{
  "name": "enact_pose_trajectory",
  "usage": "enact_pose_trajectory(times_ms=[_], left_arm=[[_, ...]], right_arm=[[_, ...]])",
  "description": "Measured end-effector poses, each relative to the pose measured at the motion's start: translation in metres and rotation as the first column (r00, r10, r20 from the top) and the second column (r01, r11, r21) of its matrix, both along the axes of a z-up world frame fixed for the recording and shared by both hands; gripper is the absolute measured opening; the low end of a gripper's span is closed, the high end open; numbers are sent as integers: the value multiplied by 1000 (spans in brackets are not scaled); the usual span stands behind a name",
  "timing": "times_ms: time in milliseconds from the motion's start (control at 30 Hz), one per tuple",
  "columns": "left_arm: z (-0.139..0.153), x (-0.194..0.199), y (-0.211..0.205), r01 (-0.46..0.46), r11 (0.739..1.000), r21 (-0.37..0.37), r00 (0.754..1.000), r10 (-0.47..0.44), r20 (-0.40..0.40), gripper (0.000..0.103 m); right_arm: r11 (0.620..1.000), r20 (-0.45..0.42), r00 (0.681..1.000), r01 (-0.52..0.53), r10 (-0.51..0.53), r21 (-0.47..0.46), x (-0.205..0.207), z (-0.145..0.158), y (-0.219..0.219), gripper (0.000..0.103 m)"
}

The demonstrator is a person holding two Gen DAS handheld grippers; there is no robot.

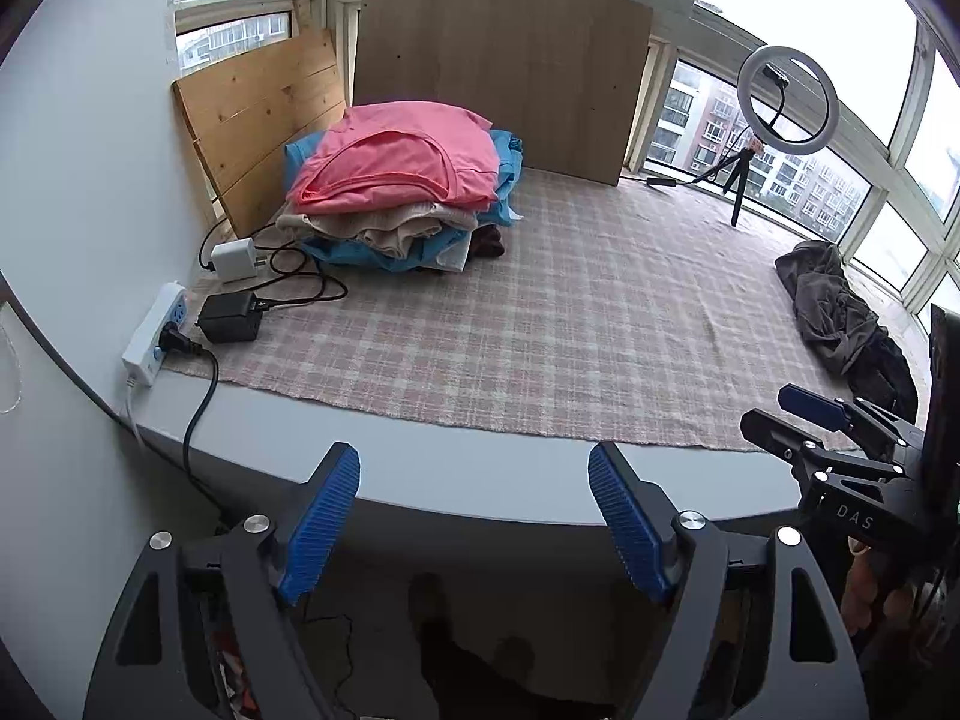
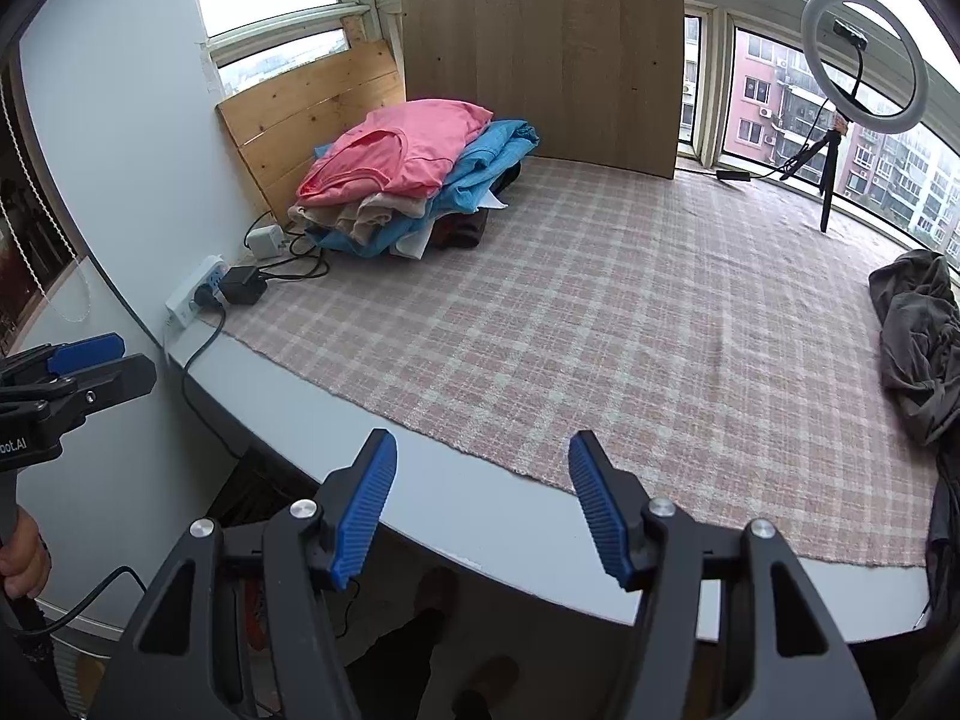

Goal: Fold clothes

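Observation:
A stack of folded clothes (image 1: 396,198) (image 2: 396,180), with a pink top uppermost over beige and blue pieces, sits at the far left of the plaid cloth (image 1: 540,312) (image 2: 570,312). A crumpled dark grey garment (image 1: 834,300) (image 2: 918,336) lies at the cloth's right edge. My left gripper (image 1: 473,456) hangs open over the table's near edge with nothing between its blue pads. My right gripper (image 2: 480,441) is also open and empty above the near edge. Each gripper shows in the other's view, the right one (image 1: 768,411) at the right and the left one (image 2: 135,357) at the left.
A white power strip (image 1: 153,336) (image 2: 192,294), chargers and black cables lie at the left by the wall. Wooden boards (image 1: 504,72) lean against the windows behind the stack. A ring light on a tripod (image 1: 789,99) (image 2: 864,60) stands at the back right.

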State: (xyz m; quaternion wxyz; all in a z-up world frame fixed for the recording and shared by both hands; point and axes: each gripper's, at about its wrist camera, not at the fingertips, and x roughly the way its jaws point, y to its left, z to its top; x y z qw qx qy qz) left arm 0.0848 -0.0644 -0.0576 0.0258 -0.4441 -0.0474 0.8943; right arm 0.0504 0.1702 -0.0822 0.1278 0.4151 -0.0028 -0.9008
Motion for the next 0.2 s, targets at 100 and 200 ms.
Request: enact_pose_trajectory(times_ms=[100,200], left_arm=[[1,2,1,-1,1000,-3,1000,1,-17,77],[4,6,2,4,1000,-5,999,-4,-42,77]], right_arm=[[1000,1,1000,0,0,-2,-1,0,2,59],[1000,5,1000,-2,2,-1,-1,-1,2,59]])
